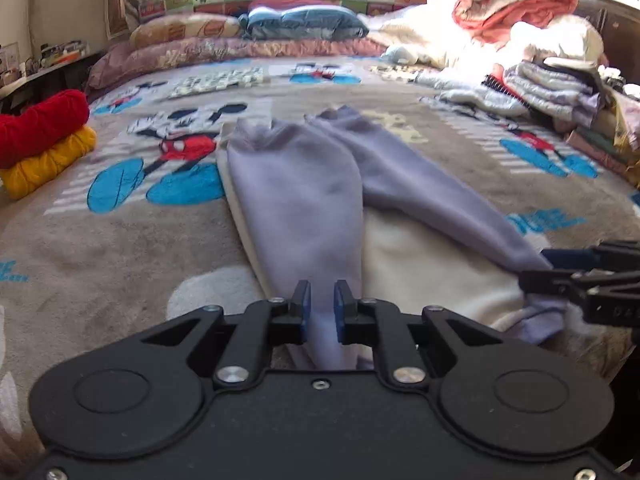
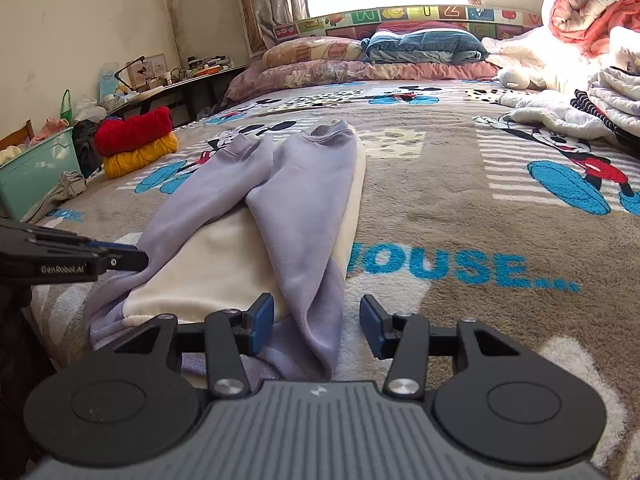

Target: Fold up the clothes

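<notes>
- The lavender and cream sweatshirt (image 1: 420,264) lies flat on the blanket (image 1: 120,248), straight ahead of both grippers, its cream body nearest them and both lavender sleeves folded over it, cuffs pointing away.
- Left gripper (image 1: 322,308): its jaws stand narrow, with a strip of the lavender sleeve (image 1: 296,200) running between the blue pads; the cloth fills the gap, and the pads appear to pinch it.
- Right gripper (image 2: 318,320): jaws about half open, hanging over the near end of the other lavender sleeve (image 2: 308,240); the cloth lies between the pads without either pad pressing on it.
- From the right wrist view, the left gripper's fingertips sit at the sweatshirt's left edge, near the shoulder.
- Farther off to the left of the grippers, a red sweater (image 2: 134,130) is stacked on a yellow one (image 2: 140,156).
- Beyond the cuffs, pillows (image 1: 224,50) lie along the far side; to the right, a heap of bedding (image 1: 516,0).
</notes>
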Available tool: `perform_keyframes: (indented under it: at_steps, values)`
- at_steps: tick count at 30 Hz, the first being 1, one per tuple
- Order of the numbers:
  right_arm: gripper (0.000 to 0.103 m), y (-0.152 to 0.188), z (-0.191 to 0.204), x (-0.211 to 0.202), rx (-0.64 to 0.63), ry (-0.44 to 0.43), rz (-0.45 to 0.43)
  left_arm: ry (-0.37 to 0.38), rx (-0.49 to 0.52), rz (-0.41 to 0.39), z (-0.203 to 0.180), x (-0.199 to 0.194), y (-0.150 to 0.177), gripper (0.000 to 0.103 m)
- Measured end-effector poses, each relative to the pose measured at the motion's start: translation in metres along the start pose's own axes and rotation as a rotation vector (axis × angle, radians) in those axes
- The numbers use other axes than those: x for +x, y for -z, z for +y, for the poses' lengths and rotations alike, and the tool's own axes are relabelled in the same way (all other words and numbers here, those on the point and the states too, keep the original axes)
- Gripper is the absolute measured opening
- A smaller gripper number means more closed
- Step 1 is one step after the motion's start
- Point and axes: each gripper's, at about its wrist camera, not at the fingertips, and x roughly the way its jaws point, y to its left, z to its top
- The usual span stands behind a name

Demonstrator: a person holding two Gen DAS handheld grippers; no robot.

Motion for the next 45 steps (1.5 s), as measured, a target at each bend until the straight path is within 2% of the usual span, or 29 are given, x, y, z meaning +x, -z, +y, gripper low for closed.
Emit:
perform_keyframes:
  at_steps: [3, 5, 8, 11, 15, 20, 23, 28, 32, 34, 38, 41, 43, 45]
  values:
    - [0.049, 0.001, -0.003, -0.008, -0.008, 0.002, -0.028, 0.011, 0.013, -0.017, -0.005, 0.003, -0.003, 0.012]
    - [0.049, 0.0, -0.004, -0.014, -0.029, 0.027, -0.058, 0.015, -0.007, 0.041, 0.0, 0.018, 0.002, 0.012]
    - [0.049, -0.001, -0.007, -0.027, -0.114, 0.073, -0.099, 0.042, -0.026, -0.02, 0.007, 0.003, -0.002, 0.012]
    - [0.049, -0.001, -0.006, -0.042, -0.26, 0.118, -0.127, 0.046, 0.022, -0.09, 0.008, -0.024, -0.009, 0.025]
    - [0.049, 0.011, 0.004, -0.053, -0.451, 0.113, -0.097, 0.093, 0.244, -0.109, 0.002, -0.052, 0.0, 0.054]
    - [0.049, 0.028, 0.031, -0.046, -0.65, 0.058, 0.002, 0.099, 0.527, -0.062, -0.01, -0.065, 0.028, 0.055]
    - [0.049, 0.039, 0.044, -0.034, -0.768, 0.088, 0.047, 0.078, 0.693, -0.016, -0.019, -0.064, 0.049, 0.055]
    - [0.049, 0.04, 0.046, -0.028, -0.826, 0.113, 0.035, -0.026, 0.831, 0.0, -0.031, -0.05, 0.077, 0.055]
    - [0.05, 0.043, 0.047, -0.027, -0.886, 0.102, 0.02, -0.069, 0.874, -0.015, -0.034, -0.044, 0.088, 0.054]
    - [0.05, 0.044, 0.046, -0.027, -0.912, 0.093, 0.011, -0.091, 0.854, -0.046, -0.034, -0.043, 0.09, 0.054]
    - [0.05, 0.049, 0.046, -0.022, -0.975, 0.098, -0.032, -0.158, 0.885, -0.104, -0.039, -0.038, 0.095, 0.052]
    - [0.05, 0.049, 0.047, -0.021, -0.974, 0.112, -0.044, -0.189, 0.871, -0.104, -0.037, -0.037, 0.096, 0.044]
    - [0.049, 0.052, 0.048, -0.022, -0.971, 0.11, -0.045, -0.197, 0.877, -0.103, -0.035, -0.035, 0.099, 0.033]
    - [0.043, 0.055, 0.049, -0.023, -0.967, 0.107, -0.045, -0.206, 0.884, -0.117, -0.038, -0.033, 0.098, 0.031]
